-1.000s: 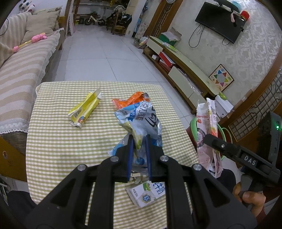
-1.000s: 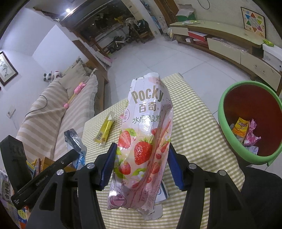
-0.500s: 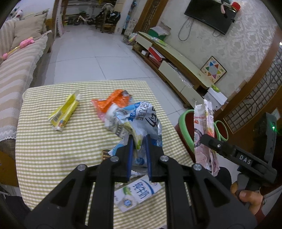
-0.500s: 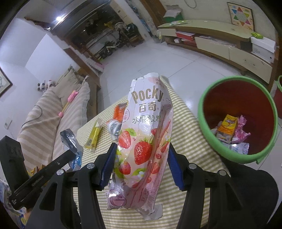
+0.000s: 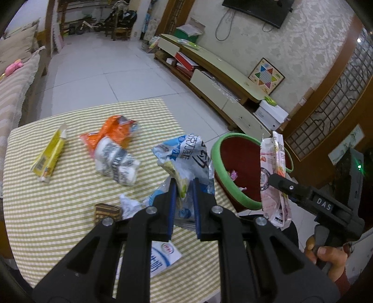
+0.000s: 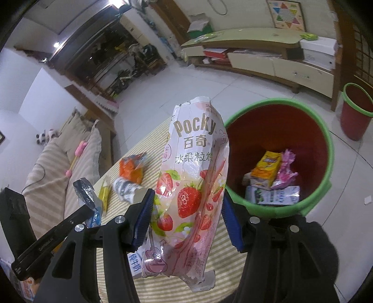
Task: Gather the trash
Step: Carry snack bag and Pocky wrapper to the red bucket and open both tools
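Sofa (image 6: 53, 163) with pink toy (image 6: 77, 153); checkers board (image 5: 266, 75); TV (image 5: 256, 9).

1. My left gripper (image 5: 183, 186) is matte black plastic, its two jaws lined with blue pads.
2. Round silver screws sit at the linkage pivots on both tools.
3. My right gripper (image 6: 187, 207) has the same black arms and blue pads.
4. Its body carries white "DAS" lettering and a small green light.
5. A dark red sleeve shows at the right hand (image 5: 326, 254).
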A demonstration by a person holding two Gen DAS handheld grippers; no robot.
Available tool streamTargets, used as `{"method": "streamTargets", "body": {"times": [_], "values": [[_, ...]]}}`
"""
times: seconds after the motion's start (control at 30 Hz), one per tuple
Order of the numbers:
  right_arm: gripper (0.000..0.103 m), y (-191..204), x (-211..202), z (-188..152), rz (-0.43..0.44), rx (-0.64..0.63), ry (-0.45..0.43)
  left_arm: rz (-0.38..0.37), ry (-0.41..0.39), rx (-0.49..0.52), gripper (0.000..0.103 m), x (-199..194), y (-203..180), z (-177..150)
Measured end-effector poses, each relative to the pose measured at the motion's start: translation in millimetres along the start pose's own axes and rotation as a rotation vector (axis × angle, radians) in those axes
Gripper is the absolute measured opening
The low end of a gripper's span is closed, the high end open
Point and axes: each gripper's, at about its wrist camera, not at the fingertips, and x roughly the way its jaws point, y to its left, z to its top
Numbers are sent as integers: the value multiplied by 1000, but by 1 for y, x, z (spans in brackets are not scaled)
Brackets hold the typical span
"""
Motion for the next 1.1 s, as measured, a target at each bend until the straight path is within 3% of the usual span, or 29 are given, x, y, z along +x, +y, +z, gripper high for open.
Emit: {"method": "streamTargets", "body": {"times": [0.37, 0.7, 0.93, 1.0, 1.03, 1.07, 1.1], "values": [[55, -53, -18, 10, -70, 74, -51, -57, 53, 82, 12, 51, -47, 12], [55, -97, -23, 31, -123, 107, -97, -182, 107, 159, 12, 102, -107, 32], [56, -113, -19, 58, -147, 92, -116, -194, 110, 222, 13, 125, -140, 47], [63, -116, -14, 64, -152, 90, -102, -188, 96, 231, 29, 126, -145, 49], [72, -118, -11, 66, -154, 92, -97, -181, 87, 229, 51, 126, -145, 50], [73, -118, -10, 68, -159, 95, -98, -176, 70, 221, 58, 125, -144, 52], [73, -119, -9, 70, -159, 92, -97, -178, 64, 216, 58, 123, -143, 53]]}}
